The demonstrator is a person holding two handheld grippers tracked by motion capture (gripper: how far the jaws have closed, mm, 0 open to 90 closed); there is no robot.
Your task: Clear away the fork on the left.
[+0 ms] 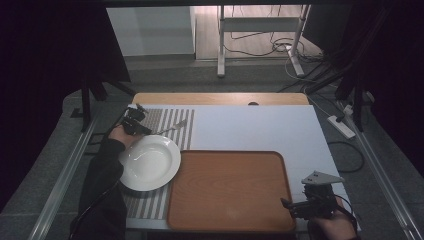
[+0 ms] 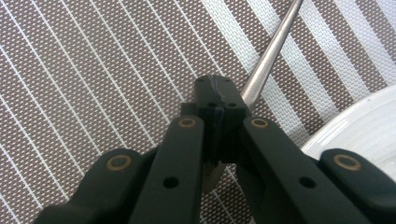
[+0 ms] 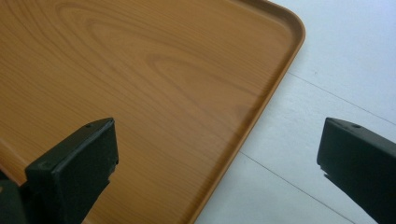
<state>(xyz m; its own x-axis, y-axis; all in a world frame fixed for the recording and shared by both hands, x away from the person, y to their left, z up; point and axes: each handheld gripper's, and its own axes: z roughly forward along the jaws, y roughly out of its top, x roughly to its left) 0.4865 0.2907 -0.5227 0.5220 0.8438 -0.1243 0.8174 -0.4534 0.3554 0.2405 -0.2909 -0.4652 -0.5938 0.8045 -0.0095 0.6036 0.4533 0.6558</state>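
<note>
While no lettering or brand mark is being shown on anything here, the left gripper (image 1: 141,127) is being kept pressed together on the handle of a metal fork (image 1: 172,128), seen in the left gripper view as a slim steel shaft (image 2: 271,51) running away past the closed jaws. The fork is being held low over a striped placemat (image 1: 172,117), its head lying beyond the jaw tips and pointing away from the holding hand. Just beside the claw, on its near side, a white plate (image 1: 149,162) is being left resting on the mat, its rim close to the jaws and narrowing the room there; beyond the fork the mat is lying open. Farther right, a wooden tray (image 1: 230,192) is being overlapped at its left edge by the plate. The right gripper (image 1: 295,206) is being held with jaws spread wide at the tray's near right corner, one jaw over the wood, the other over the white tabletop (image 1: 260,127), nothing being pinched between them.
</note>
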